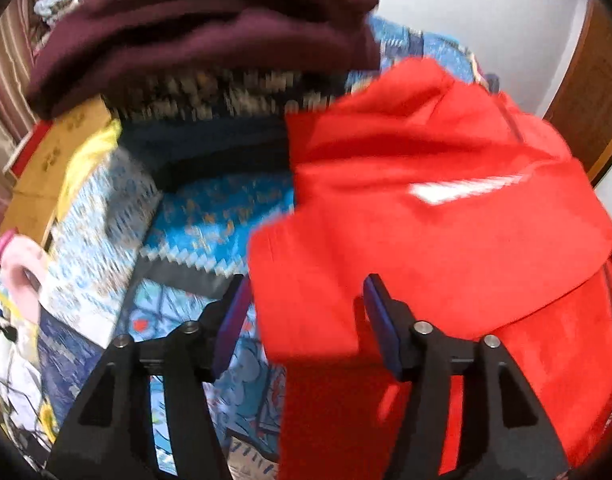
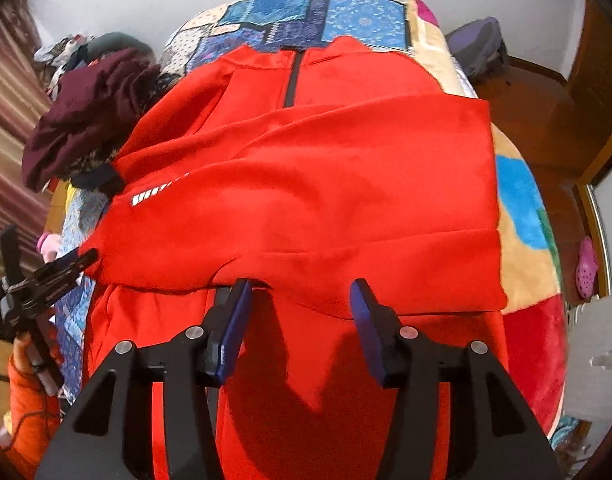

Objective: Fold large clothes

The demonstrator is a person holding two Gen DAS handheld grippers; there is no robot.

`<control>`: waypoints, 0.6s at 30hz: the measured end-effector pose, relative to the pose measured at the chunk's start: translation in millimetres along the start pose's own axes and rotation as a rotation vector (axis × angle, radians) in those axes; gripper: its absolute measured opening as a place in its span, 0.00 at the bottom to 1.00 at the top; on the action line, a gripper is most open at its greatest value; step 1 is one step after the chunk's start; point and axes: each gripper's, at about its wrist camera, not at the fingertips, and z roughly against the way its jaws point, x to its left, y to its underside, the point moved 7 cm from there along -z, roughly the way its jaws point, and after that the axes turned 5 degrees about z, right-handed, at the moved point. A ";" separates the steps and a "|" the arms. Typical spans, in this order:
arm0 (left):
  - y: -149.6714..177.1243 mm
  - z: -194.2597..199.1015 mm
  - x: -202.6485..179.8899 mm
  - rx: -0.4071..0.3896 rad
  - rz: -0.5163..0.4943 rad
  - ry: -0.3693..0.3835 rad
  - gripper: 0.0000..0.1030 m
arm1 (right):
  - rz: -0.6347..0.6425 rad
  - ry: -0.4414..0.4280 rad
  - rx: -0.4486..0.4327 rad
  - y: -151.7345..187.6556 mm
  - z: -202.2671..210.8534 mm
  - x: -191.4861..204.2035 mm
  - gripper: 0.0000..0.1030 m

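Clearly my left gripper and right gripper both stand apart, empty, over the soft, floppy red jacket, best pinched at its folded edge.

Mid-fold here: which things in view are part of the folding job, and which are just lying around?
Job:
red jacket, sleeve folded across it
left gripper, open over the jacket's edge
right gripper, open over the jacket
patchwork bedspread under it

Lying about:
maroon garment heaped on other clothes
cardboard box
pink clog on the floor
dark bag
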 end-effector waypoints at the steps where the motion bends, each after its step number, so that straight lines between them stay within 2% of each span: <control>1: -6.2 7.4 -2.4 -0.022 -0.002 0.004 0.60 | -0.004 -0.003 -0.007 -2.0 2.1 -0.3 0.46; 5: -45.2 35.8 -21.8 -0.121 -0.035 0.052 0.66 | -0.002 -0.002 -0.061 -15.8 16.5 -0.2 0.46; 12: -108.7 49.4 -75.5 -0.211 -0.095 0.180 0.69 | -0.001 0.032 -0.226 -63.8 53.1 -11.4 0.48; 14: -125.4 47.3 -88.0 -0.230 -0.122 0.184 0.69 | -0.007 0.038 -0.271 -80.6 61.0 -15.8 0.56; 18: -161.7 33.0 -122.3 -0.254 -0.196 0.180 0.69 | -0.018 0.055 -0.348 -115.6 71.6 -26.9 0.56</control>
